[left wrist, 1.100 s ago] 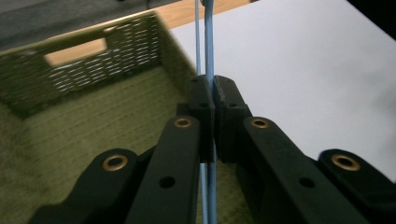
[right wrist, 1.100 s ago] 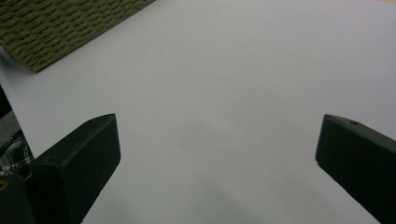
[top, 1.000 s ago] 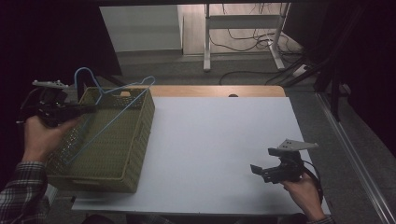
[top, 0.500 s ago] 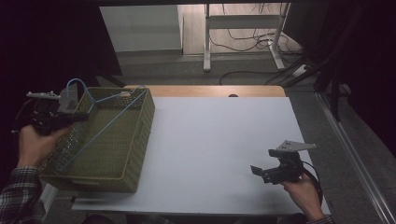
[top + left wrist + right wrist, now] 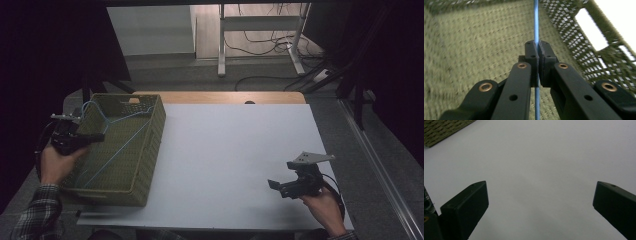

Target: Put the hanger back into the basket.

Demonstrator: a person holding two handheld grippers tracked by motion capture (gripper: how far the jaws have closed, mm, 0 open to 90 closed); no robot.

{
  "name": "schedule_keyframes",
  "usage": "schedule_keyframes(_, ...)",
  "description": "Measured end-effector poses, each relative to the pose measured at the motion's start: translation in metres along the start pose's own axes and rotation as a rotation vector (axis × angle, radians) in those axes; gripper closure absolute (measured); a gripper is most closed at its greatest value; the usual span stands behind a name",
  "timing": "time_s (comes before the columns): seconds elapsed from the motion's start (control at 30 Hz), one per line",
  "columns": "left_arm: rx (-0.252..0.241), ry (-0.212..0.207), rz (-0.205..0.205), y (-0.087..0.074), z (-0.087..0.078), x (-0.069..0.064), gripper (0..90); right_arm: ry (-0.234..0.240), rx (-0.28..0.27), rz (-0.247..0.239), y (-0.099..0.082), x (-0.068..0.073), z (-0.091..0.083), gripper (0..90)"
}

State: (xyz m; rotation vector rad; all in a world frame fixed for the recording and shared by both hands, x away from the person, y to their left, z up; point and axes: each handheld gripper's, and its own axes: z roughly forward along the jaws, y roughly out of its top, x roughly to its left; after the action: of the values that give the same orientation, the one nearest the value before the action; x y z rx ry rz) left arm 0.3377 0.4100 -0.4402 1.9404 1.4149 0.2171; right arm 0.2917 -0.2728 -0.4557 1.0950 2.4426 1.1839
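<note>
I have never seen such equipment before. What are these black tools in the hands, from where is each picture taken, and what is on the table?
No robot here: a person holds a hand-operated tool with two black jaws in each hand. The high view looks down on the white table from above. The other two pictures come from small cameras riding on each tool, looking along its jaws.

On the table's left side stands a green woven basket. The left gripper is at the basket, its jaws shut on a thin blue cable that runs across the basket. The right gripper is near the table's front right, jaws wide open, holding nothing, with bare white table beneath.
</note>
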Motion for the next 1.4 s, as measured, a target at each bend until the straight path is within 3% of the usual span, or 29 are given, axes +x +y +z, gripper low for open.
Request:
schedule_keyframes(0.07, 0.013, 0.010, -0.011, -0.002, 0.002, 0.002, 87.7, -0.001, 0.000, -0.003, 0.000, 0.000, 0.000, 0.0)
schedule_keyframes(0.13, 0.061, 0.060, -0.016, -0.004, 0.007, 0.004, 87.7, -0.003, 0.003, -0.004, -0.001, -0.001, 0.001, 0.0)
schedule_keyframes(0.23, 0.079, 0.102, -0.032, -0.005, 0.011, 0.006, 87.3, -0.009, 0.011, -0.005, -0.001, 0.000, 0.001, 0.0)
schedule_keyframes(0.27, 0.082, 0.144, -0.023, -0.005, 0.010, 0.004, 86.5, -0.009, 0.010, -0.005, -0.002, 0.000, 0.001, 0.0)
schedule_keyframes(0.3, 0.082, 0.144, -0.023, -0.005, 0.010, 0.004, 86.0, -0.009, 0.010, -0.005, -0.002, 0.000, 0.001, 0.0)
schedule_keyframes(0.33, 0.086, 0.184, -0.013, -0.004, 0.009, 0.002, 86.0, -0.009, 0.011, -0.006, -0.002, 0.000, 0.001, 0.0)
schedule_keyframes(0.4, 0.043, 0.215, 0.008, -0.002, 0.003, -0.005, 77.1, -0.012, 0.012, -0.005, -0.002, 0.000, 0.001, 0.0)
schedule_keyframes(0.43, -0.004, 0.196, 0.018, -0.001, -0.003, -0.010, 69.5, -0.014, 0.011, -0.008, -0.002, 0.000, 0.000, 0.0)
schedule_keyframes(0.5, -0.032, 0.191, 0.030, 0.000, -0.007, -0.015, 59.5, -0.019, 0.006, -0.011, -0.001, 0.001, -0.001, 0.0)
schedule_keyframes(0.57, -0.054, 0.176, 0.055, 0.001, -0.011, -0.023, 53.2, -0.022, 0.002, -0.017, 0.000, 0.002, -0.003, 0.0)
schedule_keyframes(0.6, -0.076, 0.146, 0.081, 0.002, -0.014, -0.033, 48.3, -0.024, 0.000, -0.015, 0.000, 0.003, -0.004, 0.0)
schedule_keyframes(0.67, -0.088, 0.130, 0.091, 0.003, -0.015, -0.039, 45.1, -0.025, -0.003, -0.015, 0.000, 0.004, -0.005, 0.0)
schedule_keyframes(0.7, -0.127, 0.085, 0.103, 0.003, -0.017, -0.050, 38.1, -0.028, -0.008, -0.015, 0.000, 0.004, -0.007, 0.0)
schedule_keyframes(0.73, -0.127, 0.085, 0.103, 0.003, -0.017, -0.050, 36.4, -0.028, -0.008, -0.015, 0.000, 0.004, -0.007, 0.0)
schedule_keyframes(0.83, -0.175, 0.014, 0.120, 0.003, -0.020, -0.067, 29.2, -0.031, -0.019, -0.014, -0.001, 0.005, -0.012, 0.0)
schedule_keyframes(0.87, -0.192, -0.025, 0.132, 0.001, -0.020, -0.078, 27.2, -0.032, -0.021, -0.015, -0.001, 0.005, -0.013, 0.0)
schedule_keyframes(0.9, -0.192, -0.025, 0.132, 0.001, -0.020, -0.078, 25.6, -0.031, -0.023, -0.016, -0.001, 0.005, -0.014, 0.0)
schedule_keyframes(1.03, -0.215, -0.091, 0.169, -0.005, -0.018, -0.104, 18.9, -0.026, -0.028, -0.014, -0.002, 0.007, -0.017, 0.0)
schedule_keyframes(1.07, -0.215, -0.091, 0.169, -0.005, -0.018, -0.104, 17.7, -0.026, -0.028, -0.014, -0.002, 0.007, -0.017, 0.0)
schedule_keyframes(1.23, -0.228, -0.136, 0.200, -0.014, -0.013, -0.130, 13.0, -0.037, -0.028, -0.025, -0.004, 0.013, -0.020, 0.0)
schedule_keyframes(1.4, -0.233, -0.159, 0.217, -0.020, -0.011, -0.142, 8.7, -0.038, -0.029, -0.027, -0.006, 0.016, -0.022, 0.0)
